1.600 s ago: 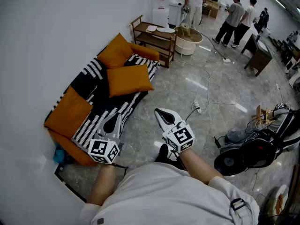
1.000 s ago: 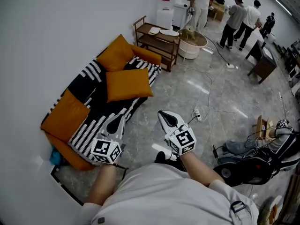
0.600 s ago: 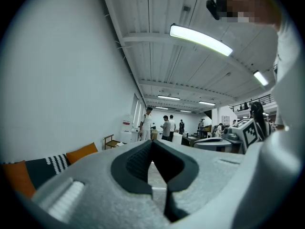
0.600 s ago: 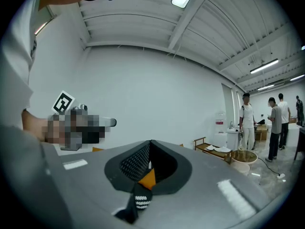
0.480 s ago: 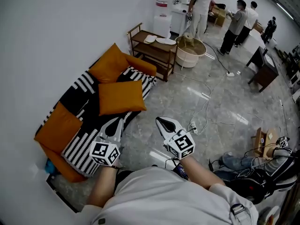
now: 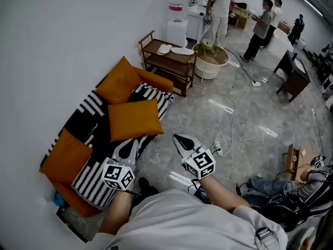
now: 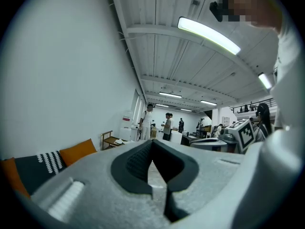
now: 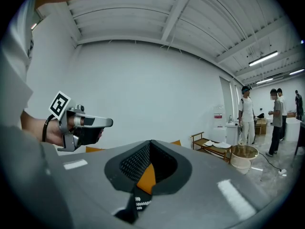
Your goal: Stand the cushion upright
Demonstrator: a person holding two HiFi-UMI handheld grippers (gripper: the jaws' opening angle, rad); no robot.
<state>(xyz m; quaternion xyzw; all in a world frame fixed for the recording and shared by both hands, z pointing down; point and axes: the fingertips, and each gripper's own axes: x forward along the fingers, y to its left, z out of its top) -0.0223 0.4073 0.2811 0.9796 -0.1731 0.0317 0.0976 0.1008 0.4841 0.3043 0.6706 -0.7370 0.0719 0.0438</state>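
Orange cushion [image 6: 134, 119] lies flat on striped sofa [image 6: 93, 177], centre-left — long side running left-right; left gripper [image 6: 126, 146] and right gripper [image 6: 181, 138] closed, empty.

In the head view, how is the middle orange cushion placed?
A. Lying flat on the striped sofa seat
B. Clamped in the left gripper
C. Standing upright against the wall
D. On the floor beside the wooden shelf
A: the middle orange cushion lies flat on the seat of the black-and-white striped sofa, its broad face turned up.
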